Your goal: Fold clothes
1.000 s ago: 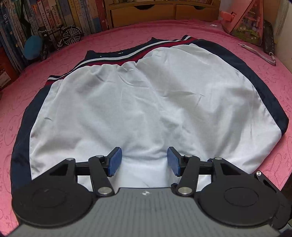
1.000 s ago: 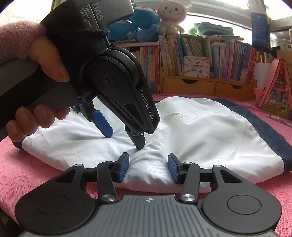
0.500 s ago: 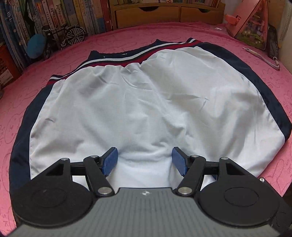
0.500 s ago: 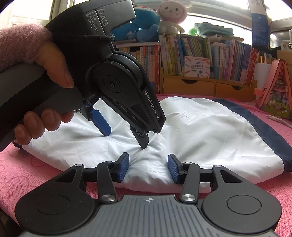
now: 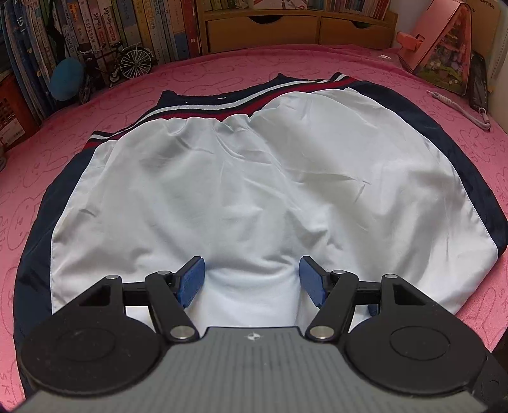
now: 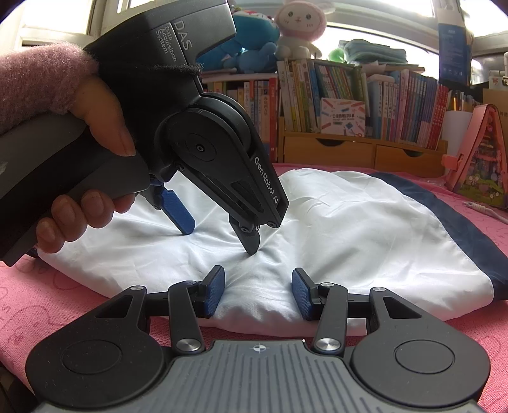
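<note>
A white garment (image 5: 254, 174) with navy sides and a red-white-navy striped band lies folded on the pink cover (image 5: 222, 66). My left gripper (image 5: 252, 279) points steeply down at its near edge. The jaws stand wide apart with a low hump of white cloth between the blue pads (image 5: 190, 282). In the right wrist view a hand (image 6: 95, 127) holds the left gripper (image 6: 219, 240), its fingertips resting on the garment (image 6: 349, 222). My right gripper (image 6: 257, 292) is low at the near hem, half spread, with the cloth's folded edge between its pads.
Bookshelves and wooden drawers (image 5: 295, 28) run along the far side. A model bicycle (image 5: 127, 63) stands at the far left. At the right a pink toy house (image 5: 444, 54) stands with a white cord (image 5: 457, 108) beside it. Bare pink cover (image 6: 31, 301) surrounds the garment.
The left gripper's pads have spread a little wider over the cloth hump. The right gripper and the garment have stayed as they were.
</note>
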The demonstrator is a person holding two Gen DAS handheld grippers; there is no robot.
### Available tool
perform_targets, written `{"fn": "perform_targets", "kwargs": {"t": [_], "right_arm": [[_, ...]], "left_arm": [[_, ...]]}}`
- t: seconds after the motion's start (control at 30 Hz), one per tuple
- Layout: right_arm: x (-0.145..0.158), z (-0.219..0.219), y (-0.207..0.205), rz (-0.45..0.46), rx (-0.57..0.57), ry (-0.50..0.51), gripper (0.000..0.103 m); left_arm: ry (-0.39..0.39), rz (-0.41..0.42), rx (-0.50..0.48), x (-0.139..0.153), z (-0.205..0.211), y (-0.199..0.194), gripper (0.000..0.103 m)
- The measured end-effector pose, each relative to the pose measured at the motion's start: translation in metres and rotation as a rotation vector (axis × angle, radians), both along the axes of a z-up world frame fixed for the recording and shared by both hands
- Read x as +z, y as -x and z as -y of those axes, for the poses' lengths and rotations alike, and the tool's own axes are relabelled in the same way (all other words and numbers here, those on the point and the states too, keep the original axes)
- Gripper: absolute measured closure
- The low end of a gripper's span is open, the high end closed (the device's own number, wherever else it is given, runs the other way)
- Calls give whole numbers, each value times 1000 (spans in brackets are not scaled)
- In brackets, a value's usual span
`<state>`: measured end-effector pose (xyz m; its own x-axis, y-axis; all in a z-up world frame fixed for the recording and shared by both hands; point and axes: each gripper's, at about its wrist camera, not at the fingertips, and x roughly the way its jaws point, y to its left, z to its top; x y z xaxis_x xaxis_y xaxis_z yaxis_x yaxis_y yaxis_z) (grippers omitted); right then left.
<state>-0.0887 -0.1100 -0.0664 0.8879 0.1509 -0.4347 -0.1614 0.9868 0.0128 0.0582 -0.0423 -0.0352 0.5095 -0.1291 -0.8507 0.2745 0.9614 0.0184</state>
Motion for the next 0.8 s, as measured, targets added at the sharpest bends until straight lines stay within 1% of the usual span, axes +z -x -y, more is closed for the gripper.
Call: {"fn": "perform_targets", "kwargs": {"t": [0.37,0.8], "right_arm": [[0,0,0,-2,1,0,56],[0,-1,1,-1,-3,2,56]], "left_arm": [[11,33,51,-3,-3,-17,33],[16,54,87,-6,-5,-36,29]]}}
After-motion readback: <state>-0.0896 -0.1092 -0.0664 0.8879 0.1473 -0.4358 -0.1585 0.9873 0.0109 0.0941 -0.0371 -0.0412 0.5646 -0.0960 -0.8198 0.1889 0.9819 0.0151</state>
